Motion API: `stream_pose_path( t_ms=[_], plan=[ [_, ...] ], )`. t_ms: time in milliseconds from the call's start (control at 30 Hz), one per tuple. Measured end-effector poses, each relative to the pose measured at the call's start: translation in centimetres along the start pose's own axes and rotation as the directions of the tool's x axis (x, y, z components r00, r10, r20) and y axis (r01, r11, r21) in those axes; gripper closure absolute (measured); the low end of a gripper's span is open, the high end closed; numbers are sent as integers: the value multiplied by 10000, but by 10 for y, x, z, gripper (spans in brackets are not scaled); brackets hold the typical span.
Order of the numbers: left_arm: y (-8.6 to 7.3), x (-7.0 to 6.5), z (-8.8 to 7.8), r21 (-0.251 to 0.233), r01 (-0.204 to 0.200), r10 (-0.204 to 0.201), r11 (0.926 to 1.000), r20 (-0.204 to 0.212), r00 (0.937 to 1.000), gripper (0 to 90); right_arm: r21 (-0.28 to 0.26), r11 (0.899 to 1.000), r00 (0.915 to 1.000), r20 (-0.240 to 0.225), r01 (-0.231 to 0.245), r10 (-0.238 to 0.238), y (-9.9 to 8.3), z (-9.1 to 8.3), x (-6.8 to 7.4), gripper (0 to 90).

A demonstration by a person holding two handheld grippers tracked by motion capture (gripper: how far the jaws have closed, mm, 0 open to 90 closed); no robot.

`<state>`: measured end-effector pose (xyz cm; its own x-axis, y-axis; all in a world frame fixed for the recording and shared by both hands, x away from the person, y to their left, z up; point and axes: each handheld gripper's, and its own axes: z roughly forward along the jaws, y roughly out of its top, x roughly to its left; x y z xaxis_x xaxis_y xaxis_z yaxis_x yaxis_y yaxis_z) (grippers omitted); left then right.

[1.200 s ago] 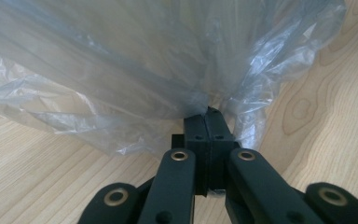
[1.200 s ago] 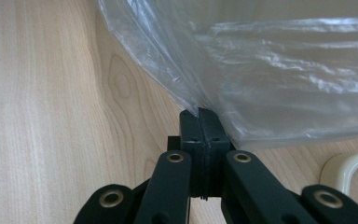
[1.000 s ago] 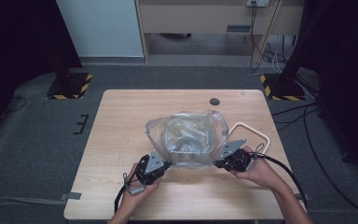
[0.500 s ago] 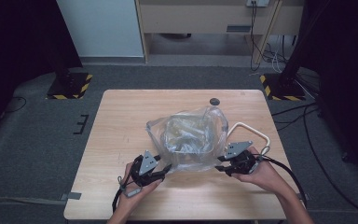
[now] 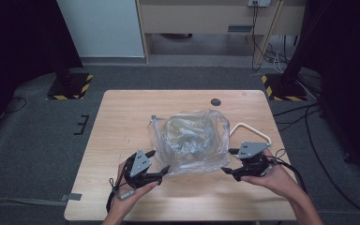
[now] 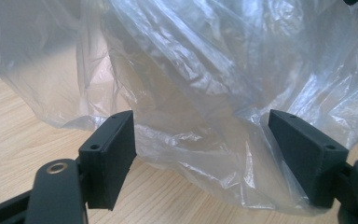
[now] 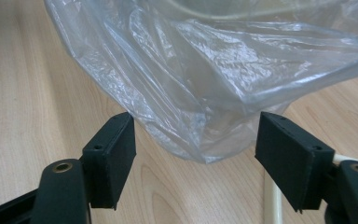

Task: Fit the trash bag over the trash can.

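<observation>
— Clear crumpled plastic is seen ahead of both tools: a plastic bag (image 5: 190, 143) is slumped on the wooden table (image 5: 122, 117), between the left gripper (image 5: 158, 165) and the right gripper (image 5: 228, 163). How is the left gripper set?

— Its jaws are spread wide and have just been opening. In the left gripper view the near edge of the plastic bag (image 6: 205, 93) is seen lying in the gap between the two black pads, but it is not pressed by either one. Nothing is held.

— And the right gripper?

— The same is found there: the jaws are parted and have just been opening. In the right gripper view a drooping fold of the plastic bag (image 7: 205, 74) is seen ahead of and above the gap, clear of both pads. Nothing is gripped.

— Is anything else seen close to that tool?

— A white loop handle (image 5: 252, 132) is laid on the table just beyond the right gripper, beside the bag; a short pale piece of it (image 7: 272, 205) is seen below the gap in the right gripper view. A small dark round mark (image 5: 215, 101) is noted on the table past the bag, well apart from both tools.

— What is inside the bag?

— Something pale is made out through the plastic, but it cannot be told what it is.
</observation>
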<state>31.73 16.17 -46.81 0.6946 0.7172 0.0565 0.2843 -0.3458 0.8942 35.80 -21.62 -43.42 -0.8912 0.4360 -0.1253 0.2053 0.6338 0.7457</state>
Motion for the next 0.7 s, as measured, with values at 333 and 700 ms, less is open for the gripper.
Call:
stream_pose_path(
  t_ms=[333,700],
  plan=[
    [2,-1,-7,-342,-208,216,9992,254,9994,183,-161,9994,9995,11,300,-300,-1,-9,5,195],
    [17,4,-13,-583,-243,252,9980,138,9996,160,-484,9987,9993,340,174,-158,14,-13,-6,167]
  ],
)
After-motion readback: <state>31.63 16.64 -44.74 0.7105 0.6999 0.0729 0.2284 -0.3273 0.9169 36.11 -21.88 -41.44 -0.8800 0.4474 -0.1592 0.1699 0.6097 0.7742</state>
